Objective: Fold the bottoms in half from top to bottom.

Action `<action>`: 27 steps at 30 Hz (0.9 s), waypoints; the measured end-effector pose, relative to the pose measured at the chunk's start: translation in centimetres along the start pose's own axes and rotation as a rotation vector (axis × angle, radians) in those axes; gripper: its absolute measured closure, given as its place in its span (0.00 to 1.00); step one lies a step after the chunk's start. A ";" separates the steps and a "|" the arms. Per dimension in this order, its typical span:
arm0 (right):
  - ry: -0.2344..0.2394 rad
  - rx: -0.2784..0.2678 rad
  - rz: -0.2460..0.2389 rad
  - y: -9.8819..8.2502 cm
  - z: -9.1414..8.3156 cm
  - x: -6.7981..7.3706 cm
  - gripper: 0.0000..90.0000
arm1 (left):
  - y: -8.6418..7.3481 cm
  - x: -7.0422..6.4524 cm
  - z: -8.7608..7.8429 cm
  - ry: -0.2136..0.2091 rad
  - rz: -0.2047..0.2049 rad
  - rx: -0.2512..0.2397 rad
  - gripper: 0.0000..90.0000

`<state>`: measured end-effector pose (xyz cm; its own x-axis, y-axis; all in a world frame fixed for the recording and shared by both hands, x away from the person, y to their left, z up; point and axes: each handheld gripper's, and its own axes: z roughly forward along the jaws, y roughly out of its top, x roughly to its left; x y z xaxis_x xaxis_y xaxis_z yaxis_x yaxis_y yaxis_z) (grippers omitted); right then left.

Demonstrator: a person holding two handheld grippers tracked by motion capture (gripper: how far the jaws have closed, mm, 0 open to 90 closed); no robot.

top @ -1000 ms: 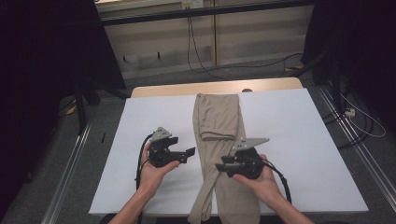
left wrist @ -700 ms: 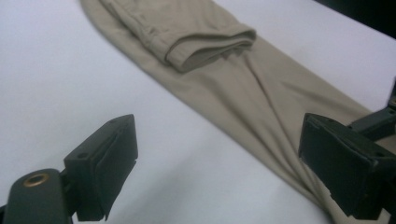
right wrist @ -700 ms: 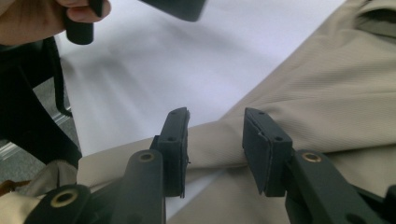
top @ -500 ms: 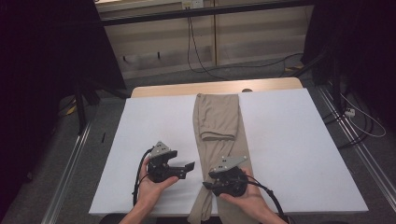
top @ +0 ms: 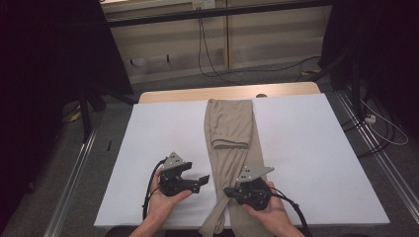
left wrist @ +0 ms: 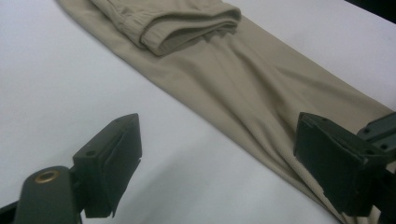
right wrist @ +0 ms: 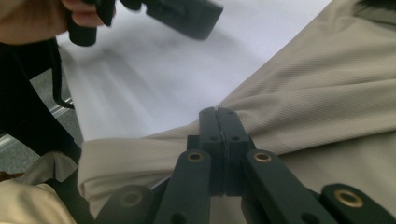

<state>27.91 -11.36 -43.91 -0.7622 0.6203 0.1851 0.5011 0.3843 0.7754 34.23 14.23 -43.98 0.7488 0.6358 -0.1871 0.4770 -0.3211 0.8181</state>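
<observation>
Both hands have drawn back toward the near edge since a second ago, and the right tool (top: 228, 190) has just been closing: its jaws now meet on a bunched fold of the beige trousers (top: 232, 148) at their left side, near the hem. The trousers lie lengthwise down the middle of the white worktop (top: 306, 148), one end already folded back on itself at the far part. The left tool (top: 203, 178) hovers just beside them with jaws apart, nothing between. Judging by this, one fold is made and the near end is only now gripped for the next
</observation>
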 end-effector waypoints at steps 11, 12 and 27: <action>-0.040 0.001 -0.001 -0.6 -3.8 -0.6 1.00 | 0.2 -2.7 1.2 -0.150 0.055 0.086 0.49; -0.044 0.005 0.001 -0.7 -4.0 -0.6 1.00 | 0.2 -3.1 1.4 -0.175 0.070 0.096 0.53; -0.107 0.017 0.056 -3.0 -7.1 -2.4 1.00 | -0.3 -6.5 2.6 -0.293 0.188 0.177 0.81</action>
<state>25.30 -18.86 -42.36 -0.6851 0.7104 0.1613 0.5491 0.3581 0.7552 30.39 8.39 -44.44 0.9181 0.3356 -0.2111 0.3721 -0.5456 0.7509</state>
